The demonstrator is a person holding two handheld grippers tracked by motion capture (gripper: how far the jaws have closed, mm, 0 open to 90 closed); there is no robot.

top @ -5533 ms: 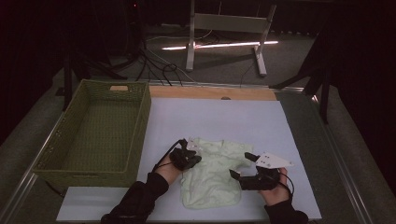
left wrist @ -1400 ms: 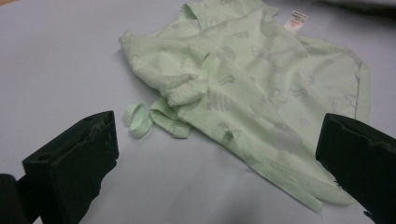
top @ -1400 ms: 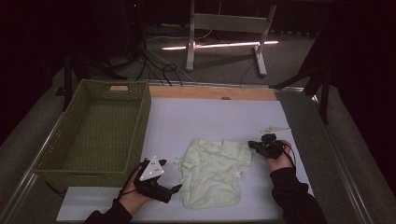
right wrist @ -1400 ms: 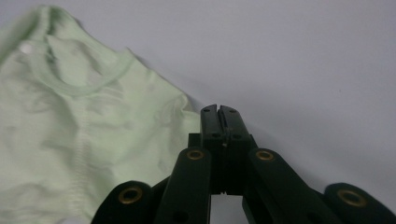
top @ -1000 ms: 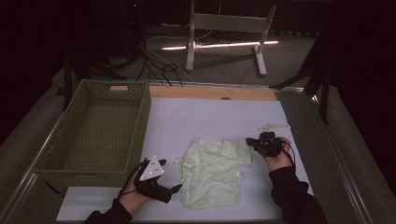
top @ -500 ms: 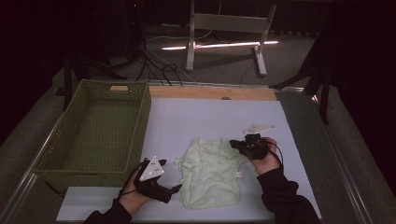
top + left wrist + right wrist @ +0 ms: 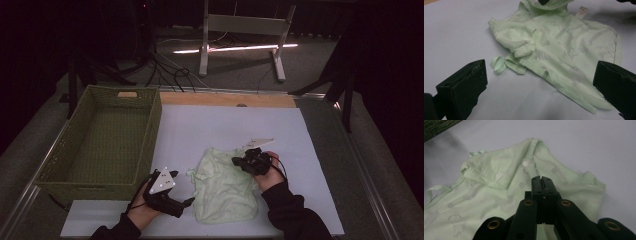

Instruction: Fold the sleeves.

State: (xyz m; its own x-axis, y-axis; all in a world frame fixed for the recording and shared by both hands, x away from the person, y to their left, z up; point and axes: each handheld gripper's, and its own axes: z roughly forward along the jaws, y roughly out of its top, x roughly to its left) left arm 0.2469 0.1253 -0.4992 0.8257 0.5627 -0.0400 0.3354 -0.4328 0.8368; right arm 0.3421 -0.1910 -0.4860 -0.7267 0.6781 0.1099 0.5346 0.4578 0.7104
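A pale green baby garment (image 7: 225, 185) lies spread on the white sheet (image 7: 225, 125), collar toward the far side. My right gripper (image 7: 236, 161) is shut, its tips low over the cloth just below the collar and its white snap (image 7: 525, 163). In the right gripper view the jaws (image 7: 541, 178) meet with no fabric visible between them. My left gripper (image 7: 182, 206) stands open on the sheet at the garment's left edge. In the left gripper view (image 7: 541, 85) its two black jaws frame the garment (image 7: 564, 42) and a loose strap loop (image 7: 497, 65), touching neither.
A green woven basket (image 7: 155, 130) stands at the left of the table, beside the sheet. A wooden strip (image 7: 225, 99) runs along the far edge. A small label (image 7: 582, 11) shows at the garment's neck.
My right gripper has slid left from beside the garment's right edge to over its upper right part. The left gripper has stayed where it was.
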